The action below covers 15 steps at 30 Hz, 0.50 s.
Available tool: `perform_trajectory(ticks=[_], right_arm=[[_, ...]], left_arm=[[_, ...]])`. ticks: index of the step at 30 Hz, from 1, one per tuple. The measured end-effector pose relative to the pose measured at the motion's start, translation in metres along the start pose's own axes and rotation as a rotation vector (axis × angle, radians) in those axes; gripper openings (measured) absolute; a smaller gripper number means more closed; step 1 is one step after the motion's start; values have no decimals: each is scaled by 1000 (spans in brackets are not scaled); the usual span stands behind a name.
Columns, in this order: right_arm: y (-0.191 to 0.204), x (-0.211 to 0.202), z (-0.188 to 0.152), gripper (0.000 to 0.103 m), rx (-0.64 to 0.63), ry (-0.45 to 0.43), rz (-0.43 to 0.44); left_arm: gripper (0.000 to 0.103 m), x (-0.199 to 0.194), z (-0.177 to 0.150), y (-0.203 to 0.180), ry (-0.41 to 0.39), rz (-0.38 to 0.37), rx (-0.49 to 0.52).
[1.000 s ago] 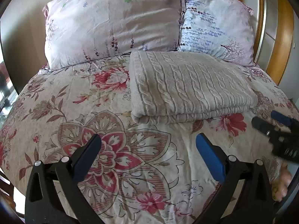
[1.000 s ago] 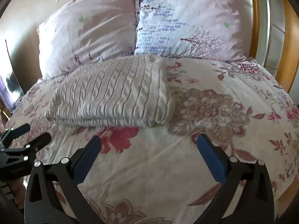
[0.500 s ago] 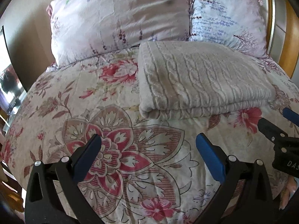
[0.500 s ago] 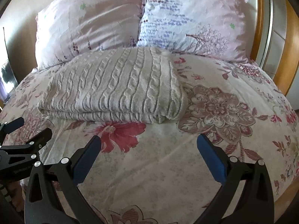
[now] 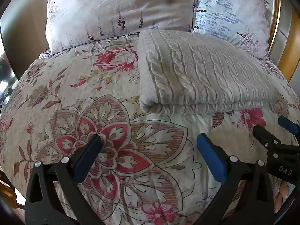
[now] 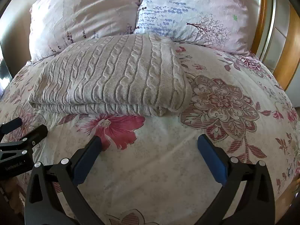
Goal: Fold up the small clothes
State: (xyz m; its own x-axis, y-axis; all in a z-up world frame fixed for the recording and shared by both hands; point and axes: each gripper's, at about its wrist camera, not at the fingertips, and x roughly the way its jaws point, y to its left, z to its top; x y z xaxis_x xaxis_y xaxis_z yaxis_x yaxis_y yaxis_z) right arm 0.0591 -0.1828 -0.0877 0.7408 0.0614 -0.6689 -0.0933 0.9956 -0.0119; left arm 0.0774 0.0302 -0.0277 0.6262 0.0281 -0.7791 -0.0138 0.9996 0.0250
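A folded cream cable-knit sweater [image 5: 202, 75] lies on the floral bedspread [image 5: 84, 97], in front of the pillows; it also shows in the right wrist view [image 6: 112, 80]. My left gripper [image 5: 149, 142] is open and empty, a short way in front of the sweater's near left corner. My right gripper [image 6: 149, 142] is open and empty, in front of the sweater's near right corner. Each gripper shows at the edge of the other's view: the right one [image 5: 273, 131] and the left one [image 6: 24, 129], both open.
Two pillows, a pink one [image 5: 120, 9] and a blue-patterned one [image 5: 230, 16], lean at the head of the bed behind the sweater. A wooden headboard [image 6: 285, 43] stands at the right. The bed's left edge [image 5: 11, 97] drops off beside dark furniture.
Both grippers have moved forward toward the sweater, which now looks larger and closer. Both stay open and empty. The sweater has not moved.
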Motion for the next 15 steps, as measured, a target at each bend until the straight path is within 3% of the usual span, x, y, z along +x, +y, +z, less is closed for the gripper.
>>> perform_trajectory(ticks=[15], right_arm=[[0, 0, 0, 102, 1, -2, -2]], left_arm=[[101, 1, 0, 1, -3, -11, 7]])
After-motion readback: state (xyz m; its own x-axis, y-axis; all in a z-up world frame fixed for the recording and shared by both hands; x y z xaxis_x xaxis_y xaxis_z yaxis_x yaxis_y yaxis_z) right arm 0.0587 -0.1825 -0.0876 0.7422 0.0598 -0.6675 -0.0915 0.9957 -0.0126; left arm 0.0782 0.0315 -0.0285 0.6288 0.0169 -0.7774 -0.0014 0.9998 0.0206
